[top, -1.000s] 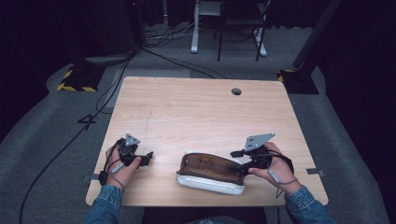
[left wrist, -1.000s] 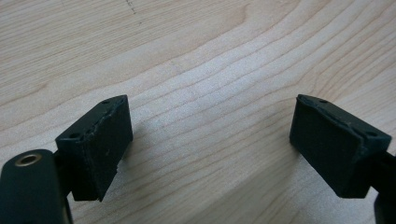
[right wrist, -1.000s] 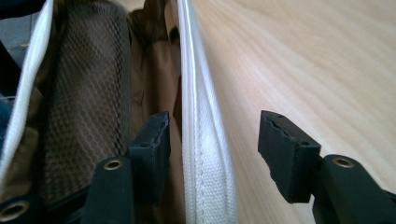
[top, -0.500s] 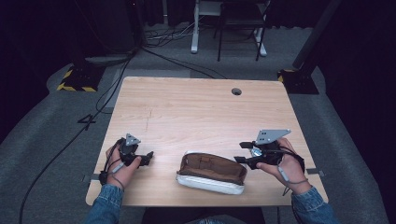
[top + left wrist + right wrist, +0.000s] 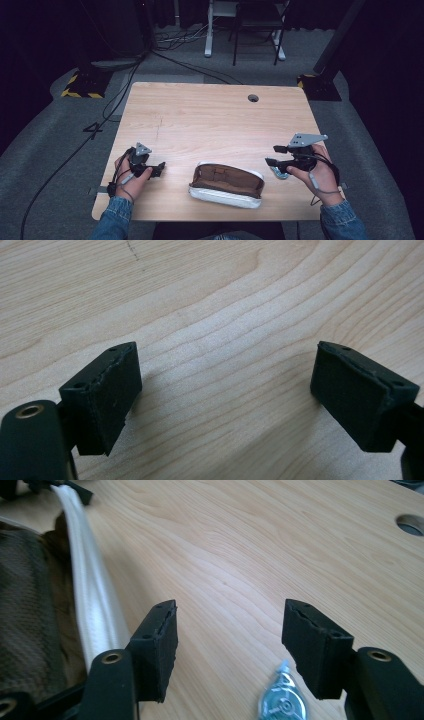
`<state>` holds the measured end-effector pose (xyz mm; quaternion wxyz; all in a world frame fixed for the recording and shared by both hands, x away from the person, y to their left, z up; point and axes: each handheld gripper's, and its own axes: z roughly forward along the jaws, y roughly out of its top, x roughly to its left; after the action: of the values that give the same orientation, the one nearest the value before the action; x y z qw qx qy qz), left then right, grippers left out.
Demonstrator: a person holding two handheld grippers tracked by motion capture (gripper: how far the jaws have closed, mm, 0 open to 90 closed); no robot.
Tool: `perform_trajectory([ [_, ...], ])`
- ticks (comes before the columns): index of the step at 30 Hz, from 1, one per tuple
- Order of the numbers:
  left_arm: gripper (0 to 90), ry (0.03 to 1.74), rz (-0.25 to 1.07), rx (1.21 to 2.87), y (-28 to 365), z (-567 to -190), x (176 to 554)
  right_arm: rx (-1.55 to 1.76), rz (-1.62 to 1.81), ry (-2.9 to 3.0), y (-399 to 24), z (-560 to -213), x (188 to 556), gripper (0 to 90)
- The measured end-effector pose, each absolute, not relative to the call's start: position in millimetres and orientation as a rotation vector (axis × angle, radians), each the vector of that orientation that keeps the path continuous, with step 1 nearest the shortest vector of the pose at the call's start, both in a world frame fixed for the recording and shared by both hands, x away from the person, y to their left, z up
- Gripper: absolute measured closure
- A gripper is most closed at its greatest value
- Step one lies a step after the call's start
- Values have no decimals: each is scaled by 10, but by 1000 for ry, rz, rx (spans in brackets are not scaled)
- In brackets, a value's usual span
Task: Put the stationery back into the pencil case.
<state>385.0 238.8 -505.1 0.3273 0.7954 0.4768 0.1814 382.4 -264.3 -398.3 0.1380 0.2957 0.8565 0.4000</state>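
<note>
A pale wooden desk (image 5: 215, 120) is carrying everything here, its grain running bare apart from a round cable hole (image 5: 253, 98) near the far edge. Lying near the front edge, between the two hands, an open pencil case (image 5: 226, 185) is showing a brown fabric lining inside a white padded rim, its mouth gaping upward, probably so that small items can be dropped in or lifted out. The right tool (image 5: 275, 155) is hovering just right of the case, its jaws having just been opening and now standing wide apart with nothing between them; the right gripper view is showing bare wood between its pads (image 5: 160, 645). Directly beneath that tool, a small blue-and-clear correction tape dispenser (image 5: 283, 700) is lying flat on the desk, close to the case, looking as though it is either freshly set down or about to be picked up. The left tool (image 5: 159, 168) is resting low on the desk to the left of the case, jaws spread with only wood between them, apparently waiting idle while the right hand is working.
</note>
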Motion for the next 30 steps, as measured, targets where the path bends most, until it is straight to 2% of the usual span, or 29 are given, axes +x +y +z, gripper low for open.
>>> perform_trajectory([
  [15, 133, 1249, 470, 2085, 2378, -5050, 3852, 1042, 860, 2489, -2870, -4204, 4007, 354],
  [30, 132, 1248, 470, 2085, 2377, -5050, 3853, 1101, 673, 2598, -2871, -4481, 4081, 334],
])
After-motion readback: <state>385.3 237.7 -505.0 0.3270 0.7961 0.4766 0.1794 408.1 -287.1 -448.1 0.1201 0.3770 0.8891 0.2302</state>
